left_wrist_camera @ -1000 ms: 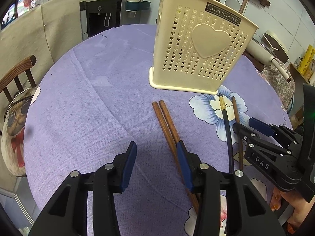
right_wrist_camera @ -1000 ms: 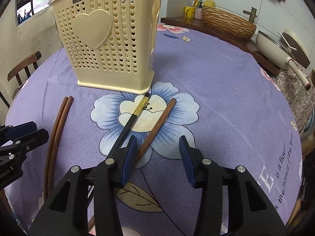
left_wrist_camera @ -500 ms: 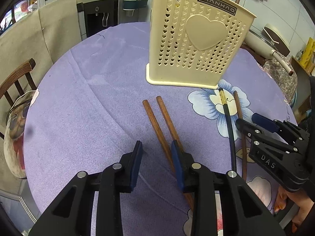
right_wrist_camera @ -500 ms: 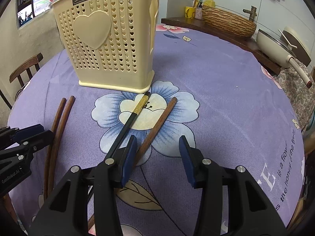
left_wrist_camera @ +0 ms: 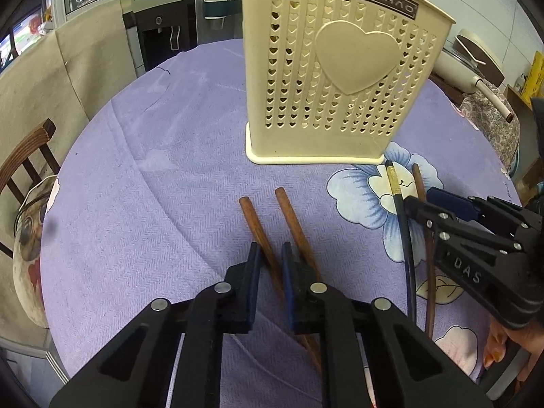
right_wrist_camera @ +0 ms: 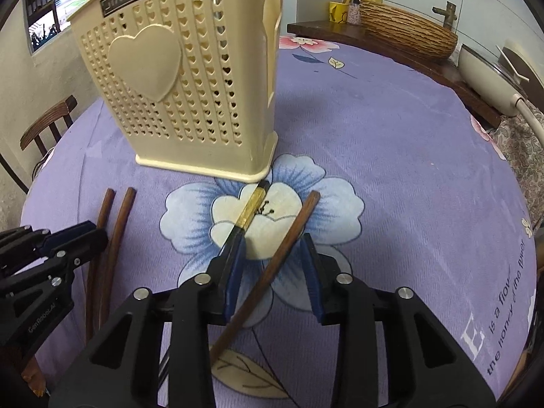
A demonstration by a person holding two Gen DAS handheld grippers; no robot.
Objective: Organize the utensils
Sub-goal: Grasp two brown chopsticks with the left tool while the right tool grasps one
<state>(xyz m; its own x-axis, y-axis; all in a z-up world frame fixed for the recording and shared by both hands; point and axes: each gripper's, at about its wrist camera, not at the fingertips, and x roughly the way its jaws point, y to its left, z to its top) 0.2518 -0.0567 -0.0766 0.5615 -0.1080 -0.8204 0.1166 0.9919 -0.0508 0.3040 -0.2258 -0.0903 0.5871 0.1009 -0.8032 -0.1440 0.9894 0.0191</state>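
A cream perforated utensil holder (left_wrist_camera: 340, 78) stands on the purple tablecloth; it also shows in the right wrist view (right_wrist_camera: 183, 85). Two brown chopsticks lie before it. My left gripper (left_wrist_camera: 270, 255) is closed around the left brown chopstick (left_wrist_camera: 253, 217); the other brown chopstick (left_wrist_camera: 292, 217) lies just outside its right finger. My right gripper (right_wrist_camera: 273, 255) is open and straddles a brown chopstick (right_wrist_camera: 292, 227). A black chopstick with a gold band (right_wrist_camera: 250, 210) lies against its left finger.
A wooden chair (left_wrist_camera: 23, 163) stands at the table's left edge. A white pan (right_wrist_camera: 489, 81) and a woven basket (right_wrist_camera: 408, 30) sit on a wooden counter beyond the table's far right. The tablecloth (right_wrist_camera: 391, 136) has blue flower prints.
My left gripper has narrowed from wide open onto the left brown chopstick. My right gripper has moved forward and down over the brown chopstick, still open.
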